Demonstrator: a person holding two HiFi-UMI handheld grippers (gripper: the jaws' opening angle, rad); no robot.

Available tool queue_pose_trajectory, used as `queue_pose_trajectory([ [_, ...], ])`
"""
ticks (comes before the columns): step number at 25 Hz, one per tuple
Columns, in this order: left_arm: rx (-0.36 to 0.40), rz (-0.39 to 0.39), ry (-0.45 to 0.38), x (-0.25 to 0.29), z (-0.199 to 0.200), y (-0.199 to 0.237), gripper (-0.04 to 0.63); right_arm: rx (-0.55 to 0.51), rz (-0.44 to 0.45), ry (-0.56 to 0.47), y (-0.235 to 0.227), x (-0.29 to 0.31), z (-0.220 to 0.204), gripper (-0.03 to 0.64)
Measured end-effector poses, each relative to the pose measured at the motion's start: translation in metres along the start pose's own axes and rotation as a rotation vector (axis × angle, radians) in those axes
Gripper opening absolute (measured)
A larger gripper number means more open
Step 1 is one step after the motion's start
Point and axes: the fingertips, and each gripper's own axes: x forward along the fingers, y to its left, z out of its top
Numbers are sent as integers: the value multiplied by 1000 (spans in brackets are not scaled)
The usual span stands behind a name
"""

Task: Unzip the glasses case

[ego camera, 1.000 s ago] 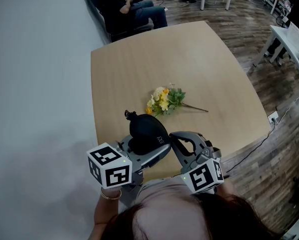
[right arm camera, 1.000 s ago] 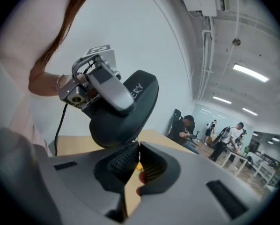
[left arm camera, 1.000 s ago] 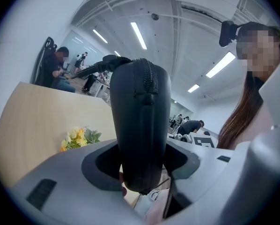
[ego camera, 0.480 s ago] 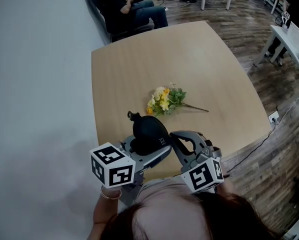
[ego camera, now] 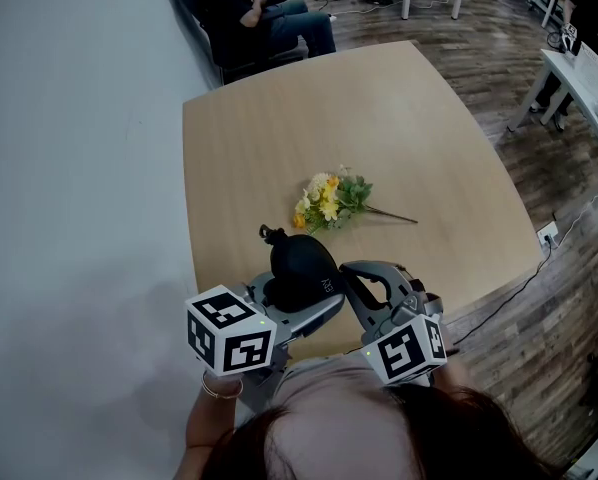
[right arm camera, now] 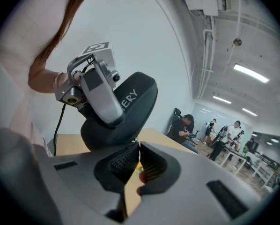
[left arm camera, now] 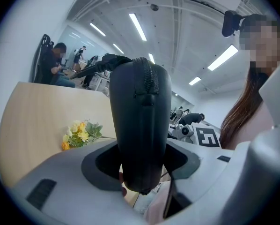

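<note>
Risk, left side: the glasses case (ego camera: 301, 263) looked likely to twist or slide if the zip (left arm camera: 149, 78) was tugged hard. The left gripper (left arm camera: 140, 170) had it by the lower end only, and most of the body stood free above the jaws.
Risk, drop: the case was off the table (ego camera: 379, 118), over its near edge. If it slipped it would probably land at the person's lap or on the floor, not on the tabletop.
Risk, right side: the tips might pull away with nothing if no zip tab was caught. No tab could be made out between them.
Left gripper, state: clamped on the case, jaws wide, one pad on each broad side.
Left gripper, pose: it sat at the table's near edge and pointed out across the table, angled slightly down. Its marker cube (ego camera: 229, 330) was nearest the person.
Case, pose: upright on end, zip seam facing back along the gripper, small loop (ego camera: 267, 234) at the end farther over the table.
Right gripper (right arm camera: 139, 146), state: clenched, tips together and right against the case's lower rim.
Right gripper, pose: it also sat at the table's near edge, angled in toward the case from the right.
Flowers (ego camera: 329, 200): loose near the table's middle, beyond the case and untouched.
</note>
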Motion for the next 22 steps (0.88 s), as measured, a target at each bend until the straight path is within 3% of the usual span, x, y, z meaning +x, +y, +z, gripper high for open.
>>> queue_pose_trajectory([
  [22, -13, -25, 47, 4, -12, 1, 242, 2, 0, 5, 0, 1, -2, 17],
])
